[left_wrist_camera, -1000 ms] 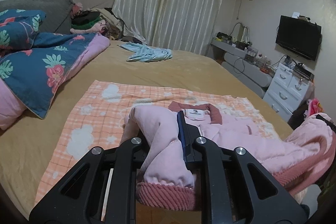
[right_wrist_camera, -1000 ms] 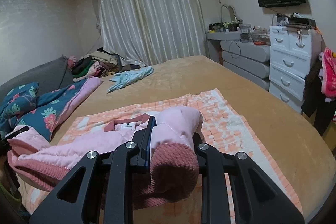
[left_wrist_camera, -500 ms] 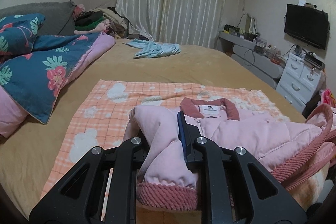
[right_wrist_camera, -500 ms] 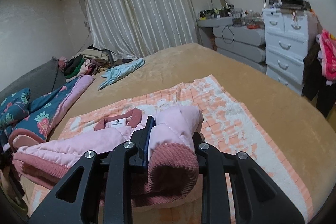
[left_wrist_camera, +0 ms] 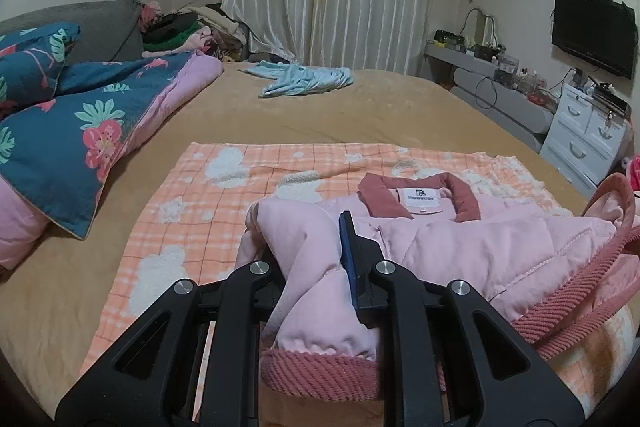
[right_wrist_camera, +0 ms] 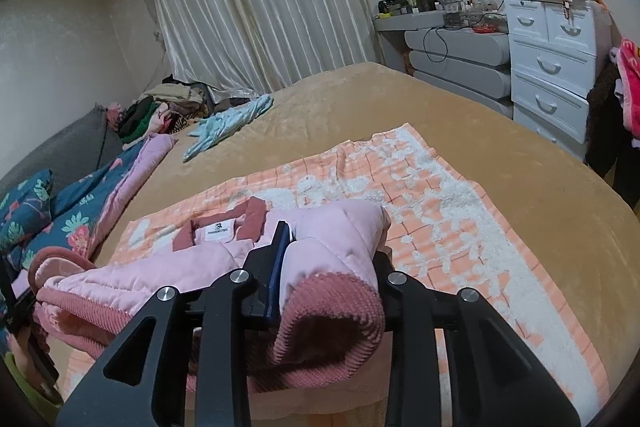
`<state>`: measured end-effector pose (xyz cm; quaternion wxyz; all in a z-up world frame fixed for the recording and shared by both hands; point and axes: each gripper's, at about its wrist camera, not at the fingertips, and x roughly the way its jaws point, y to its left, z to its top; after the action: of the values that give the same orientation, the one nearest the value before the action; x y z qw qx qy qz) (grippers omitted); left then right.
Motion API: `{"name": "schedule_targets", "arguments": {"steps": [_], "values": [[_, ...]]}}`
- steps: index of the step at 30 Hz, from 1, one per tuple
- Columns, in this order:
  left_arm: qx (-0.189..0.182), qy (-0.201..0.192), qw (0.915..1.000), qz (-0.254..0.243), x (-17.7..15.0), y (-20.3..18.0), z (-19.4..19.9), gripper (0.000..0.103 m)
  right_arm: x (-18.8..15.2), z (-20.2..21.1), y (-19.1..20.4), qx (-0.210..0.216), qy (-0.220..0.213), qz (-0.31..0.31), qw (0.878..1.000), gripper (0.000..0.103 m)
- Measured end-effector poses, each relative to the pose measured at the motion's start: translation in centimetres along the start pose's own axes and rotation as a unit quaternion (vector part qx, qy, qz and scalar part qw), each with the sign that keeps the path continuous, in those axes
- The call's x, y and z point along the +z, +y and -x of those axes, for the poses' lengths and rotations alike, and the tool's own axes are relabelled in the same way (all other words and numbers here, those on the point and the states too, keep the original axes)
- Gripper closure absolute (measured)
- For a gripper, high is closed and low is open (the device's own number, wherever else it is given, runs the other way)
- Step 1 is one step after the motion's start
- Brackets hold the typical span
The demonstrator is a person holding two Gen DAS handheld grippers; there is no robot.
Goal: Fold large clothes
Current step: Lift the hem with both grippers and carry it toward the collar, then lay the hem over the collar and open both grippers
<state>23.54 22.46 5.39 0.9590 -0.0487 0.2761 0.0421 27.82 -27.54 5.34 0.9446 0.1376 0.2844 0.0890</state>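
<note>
The pink jacket lies on the orange blanket on the bed, collar far from the cameras, and its hem is raised at both corners: the left gripper and the right gripper are each clamped on a bunch of padded cloth. It looks soft, thick and quite light (a quilted fabric, probably a little slippery). I think the ribbed hem band is the best place to hold, because it is firmer.
</note>
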Motion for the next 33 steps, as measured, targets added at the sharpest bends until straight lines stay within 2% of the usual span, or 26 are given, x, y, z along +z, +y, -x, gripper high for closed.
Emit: {"name": "schedule_targets", "arguments": {"steps": [6,10,12,14,18,20,23,26,29,33], "values": [[0.005,0.01,0.9999,0.001,-0.6,0.2,-1.6,0.091,-0.4,-1.7,-0.3,0.002,0.012,0.004,1.0,0.07],[0.004,0.013,0.9999,0.002,-0.7,0.4,-2.2,0.091,-0.1,-2.0,-0.8,0.027,0.019,-0.014,0.999,0.061],[0.004,0.012,0.9999,0.002,-0.8,0.4,-2.1,0.091,0.2,-2.0,-1.1,0.045,0.023,-0.026,0.998,0.052],[0.004,0.012,0.9999,0.001,-0.7,0.4,-2.3,0.091,0.2,-1.5,-1.2,0.055,0.018,-0.039,0.998,0.021],[0.0,0.013,0.9999,0.006,-0.7,0.6,-2.6,0.091,0.4,0.5,-1.0,0.091,-0.013,-0.047,0.995,0.016],[-0.002,0.012,0.9999,0.007,-0.8,0.5,-2.8,0.091,0.3,1.7,-0.7,0.095,-0.037,-0.035,0.994,0.011],[-0.003,0.011,0.9999,0.008,-0.8,0.5,-3.0,0.091,-0.4,2.6,-0.4,0.082,-0.064,-0.008,0.994,0.007],[-0.003,0.011,0.9999,0.008,-0.9,0.5,-3.1,0.09,-1.8,1.9,-0.3,0.057,-0.057,0.011,0.997,0.006],[-0.004,0.01,0.9999,0.008,-0.8,0.5,-3.0,0.089,-3.3,0.1,-0.5,0.04,-0.033,0.011,0.999,0.006],[-0.006,0.005,0.9999,0.011,-0.7,0.2,-2.8,0.084,-5.5,-4.5,-0.3,-0.021,0.052,0.029,0.998,0.006]]}}
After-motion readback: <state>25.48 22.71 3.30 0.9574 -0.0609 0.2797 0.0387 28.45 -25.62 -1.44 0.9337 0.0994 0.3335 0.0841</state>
